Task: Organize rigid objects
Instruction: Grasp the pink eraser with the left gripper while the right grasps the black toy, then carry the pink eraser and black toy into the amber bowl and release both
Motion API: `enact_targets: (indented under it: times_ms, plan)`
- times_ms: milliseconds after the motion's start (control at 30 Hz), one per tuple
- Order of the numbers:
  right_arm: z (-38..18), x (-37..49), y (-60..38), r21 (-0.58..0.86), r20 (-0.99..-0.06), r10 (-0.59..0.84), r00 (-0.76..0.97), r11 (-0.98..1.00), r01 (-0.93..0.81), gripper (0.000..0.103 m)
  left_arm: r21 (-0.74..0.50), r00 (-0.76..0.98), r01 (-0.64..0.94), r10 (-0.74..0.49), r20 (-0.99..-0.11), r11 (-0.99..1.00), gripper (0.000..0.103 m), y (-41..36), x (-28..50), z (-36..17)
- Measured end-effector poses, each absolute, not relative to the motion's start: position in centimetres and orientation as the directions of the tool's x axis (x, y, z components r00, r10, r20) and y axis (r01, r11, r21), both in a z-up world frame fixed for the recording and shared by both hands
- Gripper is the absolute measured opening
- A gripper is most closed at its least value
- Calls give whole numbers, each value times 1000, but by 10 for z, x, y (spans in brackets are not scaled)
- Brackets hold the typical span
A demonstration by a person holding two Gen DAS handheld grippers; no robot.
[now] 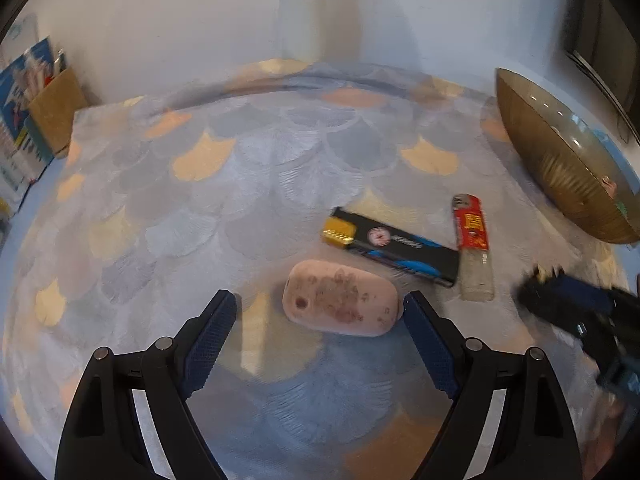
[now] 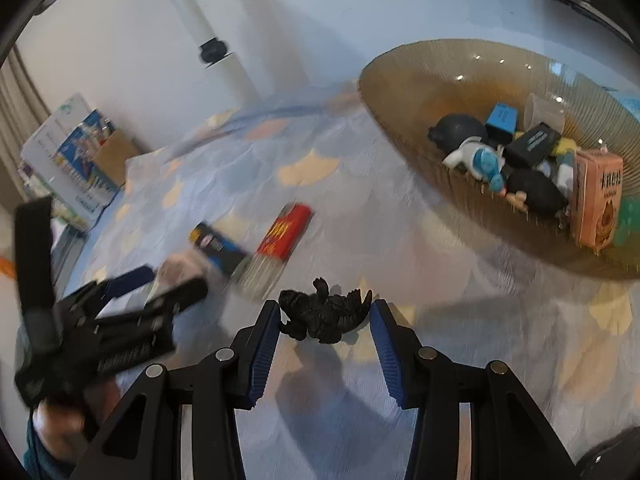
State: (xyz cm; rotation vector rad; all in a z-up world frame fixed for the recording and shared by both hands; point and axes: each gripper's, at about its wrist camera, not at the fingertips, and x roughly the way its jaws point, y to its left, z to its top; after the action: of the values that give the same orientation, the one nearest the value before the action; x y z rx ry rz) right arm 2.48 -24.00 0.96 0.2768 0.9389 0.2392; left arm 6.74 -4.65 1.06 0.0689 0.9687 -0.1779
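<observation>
A pink oval stone-like piece (image 1: 340, 304) lies on the patterned cloth between the fingers of my left gripper (image 1: 320, 298), which is open. Its right finger sits close by the piece's end and the left finger stands well apart. A small black spiky toy figure (image 2: 324, 316) sits between the blue pads of my right gripper (image 2: 325, 306), which is shut on it at both ends. Just beyond lie a black and blue lighter (image 1: 394, 246) and a red lighter (image 1: 472, 236). The ribbed amber bowl (image 2: 400, 120) stands at the right, holding several small items.
A cardboard box (image 1: 56, 120) and colourful books stand at the table's far left against the wall. A white pole (image 1: 300, 20) with a black fitting rises at the back. A pink carton (image 2: 596, 200) leans inside the bowl. A hand holds the left gripper (image 2: 160, 284), which is blurred.
</observation>
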Motion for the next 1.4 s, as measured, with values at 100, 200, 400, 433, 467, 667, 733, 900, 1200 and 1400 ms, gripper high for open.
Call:
enact_targets:
  times_ms: [100, 200, 400, 433, 467, 667, 733, 900, 1200, 1400]
  plan:
    - [10, 13, -240, 377, -756, 366, 543, 921, -96, 45, -56, 550, 134, -121, -826, 989, 85, -21, 58, 12]
    - [9, 7, -237, 402, -749, 400, 528, 908, -116, 46, -28, 552, 61, -58, -832, 998, 84, 2, 49, 10]
    - [11, 5, -228, 300, -774, 318, 548, 946, -125, 66, -95, 561, 112, -142, -815, 989, 85, -6, 50, 15]
    - [12, 5, -228, 286, -776, 309, 550, 949, -131, 66, -83, 566, 123, -138, -813, 989, 85, -11, 53, 15]
    - [12, 5, -228, 267, -779, 298, 552, 954, -138, 66, -63, 574, 138, -132, -808, 988, 85, -17, 58, 14]
    - [13, 12, -224, 150, -796, 224, 562, 973, -175, 72, 6, 591, 183, -105, -800, 983, 53, -34, 74, 8]
    - [10, 18, -221, 158, -799, 236, 553, 970, -185, 72, -5, 589, 202, -125, -798, 979, 35, -37, 74, 11]
    - [6, 11, -197, 101, -805, 217, 551, 967, -234, 72, -97, 584, 214, -207, -785, 972, 31, -36, 57, 14]
    - [27, -37, -178, 113, -767, 286, 574, 942, -317, 35, -163, 639, 192, -250, -727, 968, 31, -28, 9, 30]
    - [23, -56, -178, 103, -777, 279, 565, 941, -324, 36, -173, 632, 156, -233, -739, 972, 32, -20, 2, 16]
